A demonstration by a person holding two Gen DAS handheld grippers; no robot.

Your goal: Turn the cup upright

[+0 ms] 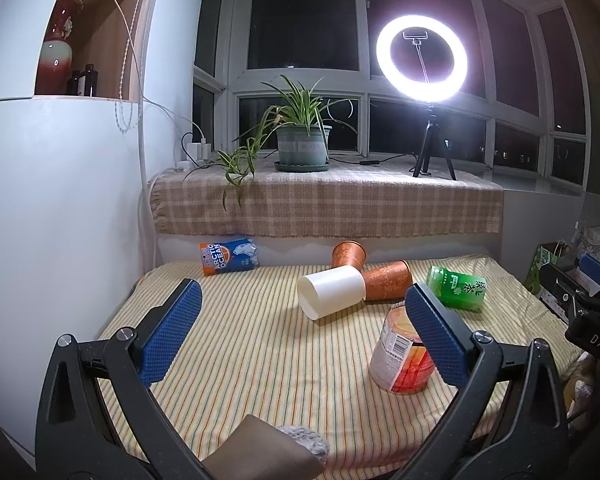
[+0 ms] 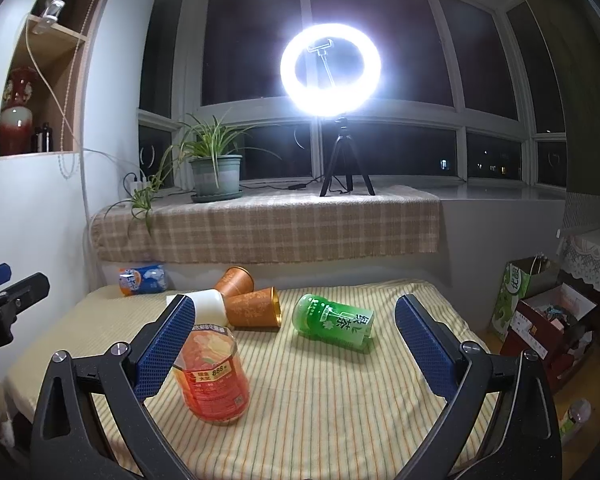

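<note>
Both the left gripper (image 1: 300,328) and right gripper (image 2: 296,342) hover spread and empty, blue pads partly hiding the orange-labelled bottle (image 2: 212,376) and, mid-frame, the toppled white cup (image 1: 332,290)

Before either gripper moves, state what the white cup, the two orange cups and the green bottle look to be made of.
White cup: matte and opaque, likely paper or thin plastic. Orange cups: patterned matte walls, with a shiny gold lining on the one whose inside shows, probably foil-lined paper. Green bottle: translucent and glossy, likely plastic with a printed label.
</note>
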